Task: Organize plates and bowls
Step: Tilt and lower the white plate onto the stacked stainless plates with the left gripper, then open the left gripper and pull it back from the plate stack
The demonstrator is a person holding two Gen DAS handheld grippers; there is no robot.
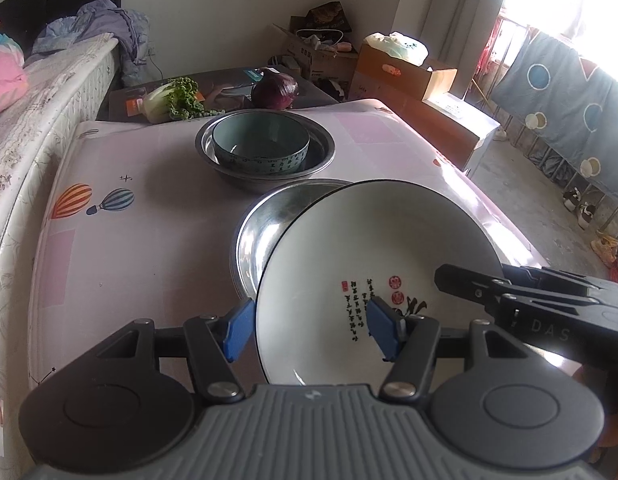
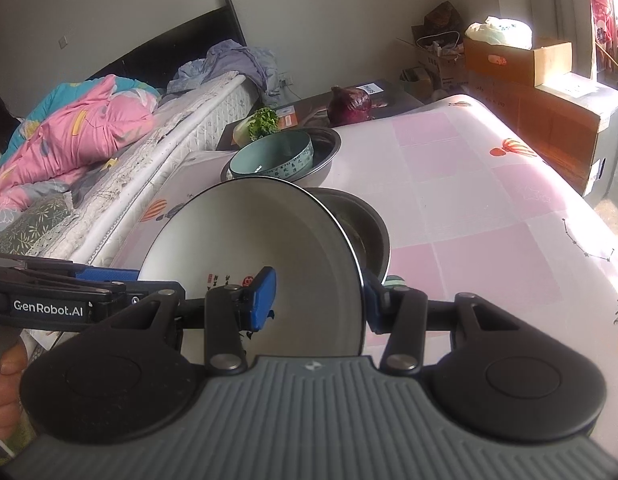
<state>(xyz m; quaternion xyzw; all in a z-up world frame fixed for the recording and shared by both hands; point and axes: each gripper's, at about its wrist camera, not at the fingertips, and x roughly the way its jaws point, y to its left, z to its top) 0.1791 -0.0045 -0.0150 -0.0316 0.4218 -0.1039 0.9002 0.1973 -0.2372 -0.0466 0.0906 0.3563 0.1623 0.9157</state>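
A white plate (image 1: 361, 248) with a black rim and black calligraphy hangs tilted over an empty steel basin (image 1: 265, 224). Both grippers hold it. My left gripper (image 1: 309, 320) is shut on the plate's near-left rim, one blue pad outside the edge and one on the inner face. My right gripper (image 2: 317, 296) is shut on the right rim of the plate (image 2: 269, 236), one pad inside and one behind the edge. The steel basin (image 2: 369, 228) shows from under the plate. Farther back, a teal bowl (image 1: 261, 140) sits inside a second steel basin (image 1: 325, 148).
The table (image 1: 129, 240) wears a pink cloth with balloon prints. A leafy cabbage (image 1: 173, 98) and a purple cabbage (image 1: 275, 90) lie past its far edge. A bed (image 2: 89, 140) runs along the left; cardboard boxes (image 2: 549, 100) stand to the right.
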